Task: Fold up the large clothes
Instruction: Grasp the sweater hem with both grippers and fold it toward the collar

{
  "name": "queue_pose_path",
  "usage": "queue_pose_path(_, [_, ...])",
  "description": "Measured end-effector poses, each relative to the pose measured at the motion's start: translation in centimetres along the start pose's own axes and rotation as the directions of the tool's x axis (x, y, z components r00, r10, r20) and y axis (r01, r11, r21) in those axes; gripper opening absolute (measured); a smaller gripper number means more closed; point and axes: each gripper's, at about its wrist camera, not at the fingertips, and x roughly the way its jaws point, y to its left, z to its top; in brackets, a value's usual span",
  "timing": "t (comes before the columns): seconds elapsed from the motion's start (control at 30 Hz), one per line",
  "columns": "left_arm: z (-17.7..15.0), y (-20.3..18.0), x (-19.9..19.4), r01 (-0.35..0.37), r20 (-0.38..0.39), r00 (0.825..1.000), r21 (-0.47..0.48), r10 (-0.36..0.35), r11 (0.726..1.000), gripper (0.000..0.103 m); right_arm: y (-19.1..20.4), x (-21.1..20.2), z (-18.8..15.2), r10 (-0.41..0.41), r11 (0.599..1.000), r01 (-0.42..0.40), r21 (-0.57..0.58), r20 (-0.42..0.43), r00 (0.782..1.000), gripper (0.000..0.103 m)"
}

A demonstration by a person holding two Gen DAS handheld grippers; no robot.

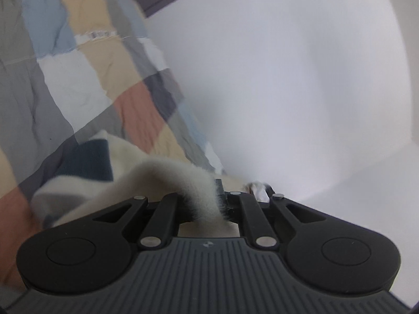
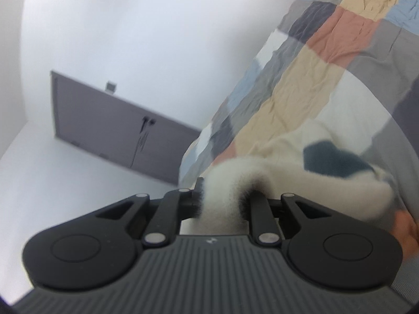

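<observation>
Left wrist view: left gripper (image 1: 209, 204) is pinched nearly closed on the fuzzy cream edge of a sweater (image 1: 167, 180), lifted off the patchwork bedspread (image 1: 78, 78), prob. to stretch it for a fold. Right wrist view: right gripper (image 2: 222, 204), likewise clamped on the sweater (image 2: 288, 180), w/ a door (image 2: 110, 128) behind.

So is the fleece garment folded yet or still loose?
Loose: the fleece hangs bunched from both shut grippers, left and right, over the quilt.
</observation>
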Motion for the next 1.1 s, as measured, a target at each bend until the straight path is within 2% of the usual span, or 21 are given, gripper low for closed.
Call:
queue_pose_path(0.17, [3.6,2.0,7.0,-0.071,0.026,0.997,-0.005,0.071,0.997,0.008,-0.5,6.2,1.7,-0.062,0.998,0.061,0.025,0.074,0.995,0.019])
queue_pose_path(0.33, [5.7,4.3,13.6,-0.137,0.010,0.991,0.026,0.137,0.990,0.009,-2.0,11.8,3.3,-0.147,0.989,0.148,-0.003,0.085,0.985,0.019])
queue_pose_path(0.57, [6.2,8.8,20.6,-0.184,-0.037,0.982,0.076,0.187,0.980,0.009,-7.4,17.7,3.9,-0.241,0.970,0.240,0.049,0.032,0.970,0.020])
queue_pose_path(0.7, [6.7,11.0,24.9,-0.236,-0.059,0.968,0.133,0.245,0.963,0.009,-9.6,20.5,4.5,-0.302,0.949,0.302,0.092,-0.005,0.953,0.020])
queue_pose_path(0.93, [7.0,14.5,27.4,-0.242,-0.092,0.964,0.076,0.249,0.967,0.009,-10.6,23.8,4.5,-0.351,0.936,0.351,0.022,-0.015,0.936,0.020])
queue_pose_path(1.07, [6.6,13.4,27.1,-0.252,-0.066,0.963,0.121,0.261,0.960,0.009,-9.8,24.0,4.3,-0.367,0.930,0.366,-0.035,-0.012,0.930,0.021])
queue_pose_path(1.1, [6.3,12.9,26.9,-0.252,-0.058,0.963,0.141,0.262,0.957,0.009,-9.6,23.9,4.3,-0.362,0.931,0.362,-0.041,-0.010,0.932,0.024])
